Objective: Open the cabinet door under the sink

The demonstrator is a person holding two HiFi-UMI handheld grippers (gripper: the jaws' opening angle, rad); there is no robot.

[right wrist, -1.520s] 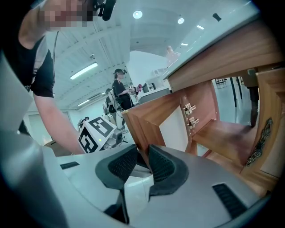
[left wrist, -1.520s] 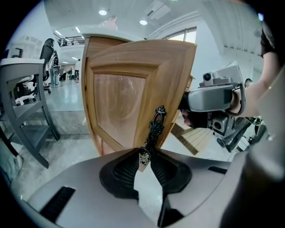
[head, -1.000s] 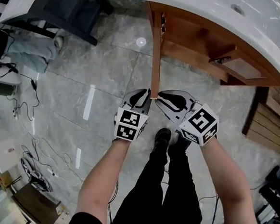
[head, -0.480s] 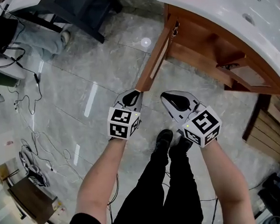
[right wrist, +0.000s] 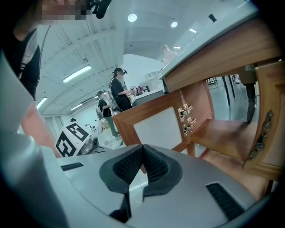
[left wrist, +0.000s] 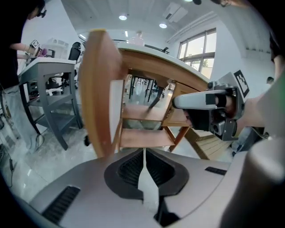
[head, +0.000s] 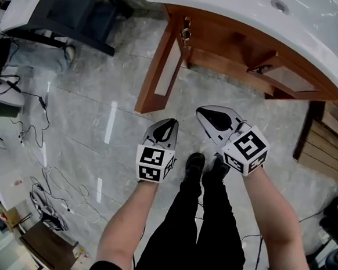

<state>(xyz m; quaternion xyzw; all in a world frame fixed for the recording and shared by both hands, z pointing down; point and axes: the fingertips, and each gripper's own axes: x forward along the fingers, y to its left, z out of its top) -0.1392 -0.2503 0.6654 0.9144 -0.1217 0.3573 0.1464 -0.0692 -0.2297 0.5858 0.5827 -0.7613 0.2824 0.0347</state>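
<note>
**Door standing open, free edge lying just beyond the left gripper**

The cabinet door [head: 155, 74] is already hanging swung out from the cabinet [head: 238, 50] under the sink counter [head: 299, 16]. From above, its long line is running from the hinges [head: 185, 31] at the far right down to its free edge at the near left. That free edge is sitting far and slightly left of the left gripper [head: 169, 123], apart from it. The right gripper [head: 205, 112] is hovering further off, facing the open cabinet mouth.

Both grippers are showing their pads pressed together with nothing between them. Neither is touching the door.

In the left gripper view the door [left wrist: 100, 89] is presenting itself nearly edge-on, far and left of the jaws. In the right gripper view its white inner panel [right wrist: 156, 127] is facing the camera.

Judging by this, the left gripper is the better placed for any further push. Bare floor [head: 97, 108] is lying open to the door's left, giving room to swing wider.
</note>
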